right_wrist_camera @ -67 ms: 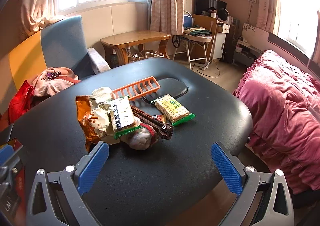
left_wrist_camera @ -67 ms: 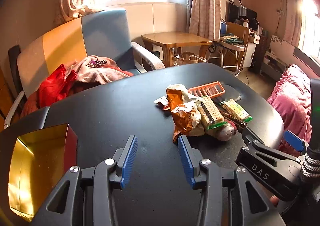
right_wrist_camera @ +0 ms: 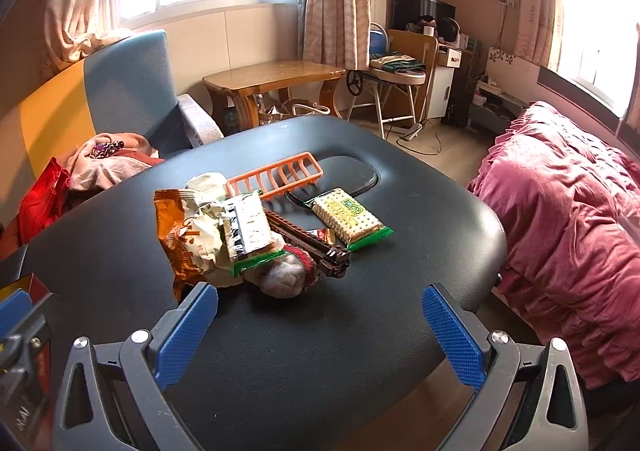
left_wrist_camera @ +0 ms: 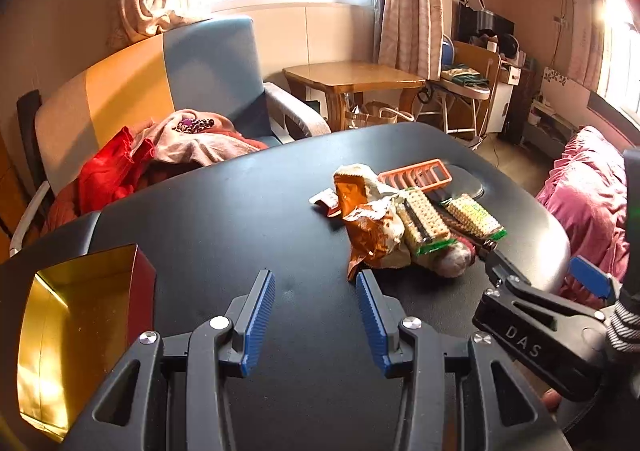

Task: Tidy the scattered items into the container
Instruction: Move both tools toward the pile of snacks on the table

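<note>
A heap of small items lies on the black table [left_wrist_camera: 224, 211]: an orange snack bag [left_wrist_camera: 366, 227] [right_wrist_camera: 182, 239], two green-edged cracker packs [left_wrist_camera: 474, 215] [right_wrist_camera: 348, 217], an orange plastic rack [left_wrist_camera: 416, 175] [right_wrist_camera: 276, 175], a brown clip [right_wrist_camera: 308, 241] and a rolled sock [right_wrist_camera: 284, 275]. A red box with a gold inside [left_wrist_camera: 76, 327] stands open at the near left. My left gripper [left_wrist_camera: 316, 299] is open over bare table, between box and heap. My right gripper [right_wrist_camera: 320, 315] is wide open, just short of the sock, with nothing between its fingers.
A blue and orange armchair [left_wrist_camera: 160, 91] with red and pink clothes stands behind the table. A wooden side table [left_wrist_camera: 352, 79] and a chair are farther back. A pink quilted bed [right_wrist_camera: 560, 219] lies close to the table's right edge.
</note>
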Demonstrator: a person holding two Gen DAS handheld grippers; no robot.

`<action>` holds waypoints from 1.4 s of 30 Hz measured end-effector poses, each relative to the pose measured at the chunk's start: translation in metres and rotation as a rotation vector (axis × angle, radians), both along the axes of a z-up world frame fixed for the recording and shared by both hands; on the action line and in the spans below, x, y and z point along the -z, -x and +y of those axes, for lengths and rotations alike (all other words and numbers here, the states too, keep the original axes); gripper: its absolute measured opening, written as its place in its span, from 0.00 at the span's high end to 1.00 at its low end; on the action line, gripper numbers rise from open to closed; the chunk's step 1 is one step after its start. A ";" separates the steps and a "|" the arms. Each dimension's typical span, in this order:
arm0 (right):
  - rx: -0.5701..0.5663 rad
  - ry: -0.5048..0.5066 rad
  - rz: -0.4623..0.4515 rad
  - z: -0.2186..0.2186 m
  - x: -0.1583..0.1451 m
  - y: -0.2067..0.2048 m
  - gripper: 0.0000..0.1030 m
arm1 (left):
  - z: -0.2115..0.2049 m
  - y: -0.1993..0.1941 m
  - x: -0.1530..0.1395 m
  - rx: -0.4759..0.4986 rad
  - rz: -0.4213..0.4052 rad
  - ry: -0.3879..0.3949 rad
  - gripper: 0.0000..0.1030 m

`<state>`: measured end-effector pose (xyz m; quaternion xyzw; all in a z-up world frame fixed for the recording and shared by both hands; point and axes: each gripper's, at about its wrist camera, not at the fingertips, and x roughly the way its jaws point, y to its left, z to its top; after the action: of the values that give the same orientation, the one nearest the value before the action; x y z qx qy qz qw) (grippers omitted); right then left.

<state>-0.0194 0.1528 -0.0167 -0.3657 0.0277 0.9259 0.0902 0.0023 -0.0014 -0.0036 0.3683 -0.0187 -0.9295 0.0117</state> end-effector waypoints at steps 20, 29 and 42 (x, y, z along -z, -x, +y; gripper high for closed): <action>-0.052 -0.008 -0.009 -0.012 0.007 -0.006 0.00 | -0.020 -0.006 0.035 -0.009 -0.083 -0.016 0.58; -0.185 0.145 -0.029 0.008 0.026 -0.005 0.00 | -0.023 -0.007 0.071 0.025 -0.162 -0.009 0.58; -0.401 0.296 -0.081 -0.004 0.029 0.100 0.00 | -0.032 -0.002 0.109 0.032 -0.261 -0.010 0.58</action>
<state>-0.1193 0.1492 -0.0453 -0.4098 0.0862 0.8958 -0.1485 0.0046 -0.0339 -0.1126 0.4857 -0.0210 -0.8738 -0.0074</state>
